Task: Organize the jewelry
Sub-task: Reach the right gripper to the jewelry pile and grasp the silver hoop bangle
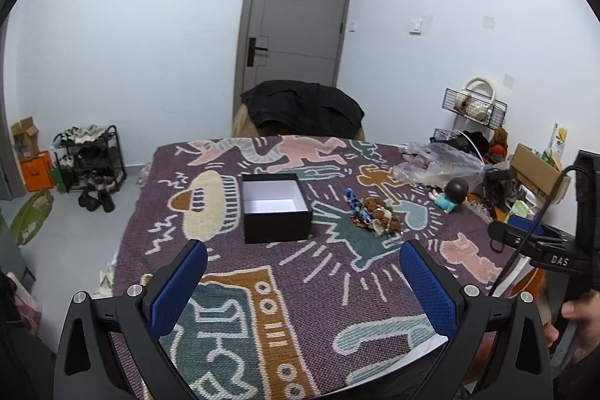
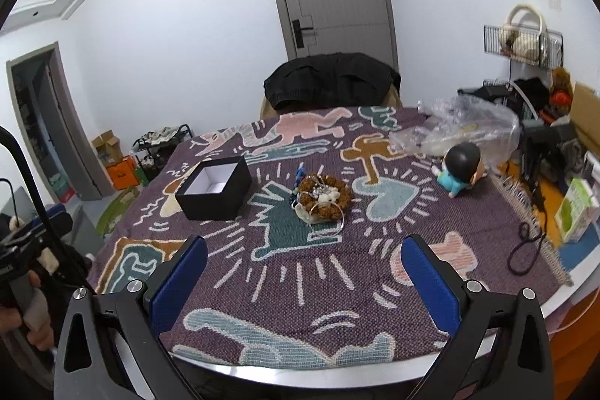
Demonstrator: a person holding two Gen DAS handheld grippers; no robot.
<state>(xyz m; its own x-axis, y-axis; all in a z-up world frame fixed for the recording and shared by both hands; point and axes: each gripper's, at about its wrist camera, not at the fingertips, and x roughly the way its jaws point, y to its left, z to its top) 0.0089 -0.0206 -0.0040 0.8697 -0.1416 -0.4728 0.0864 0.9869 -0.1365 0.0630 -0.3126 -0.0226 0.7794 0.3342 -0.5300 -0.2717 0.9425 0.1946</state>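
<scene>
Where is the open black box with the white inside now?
The open black box stands on the patterned purple cloth, left of the jewelry pile in both views, apart from it, with nothing visible inside.

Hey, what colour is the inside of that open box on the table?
White inside, black outside: the box shows its lining best in the left wrist view.

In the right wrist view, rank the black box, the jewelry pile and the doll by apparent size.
1. Black box
2. Jewelry pile
3. Doll, close to the pile in size, so their order is unsure.
</scene>
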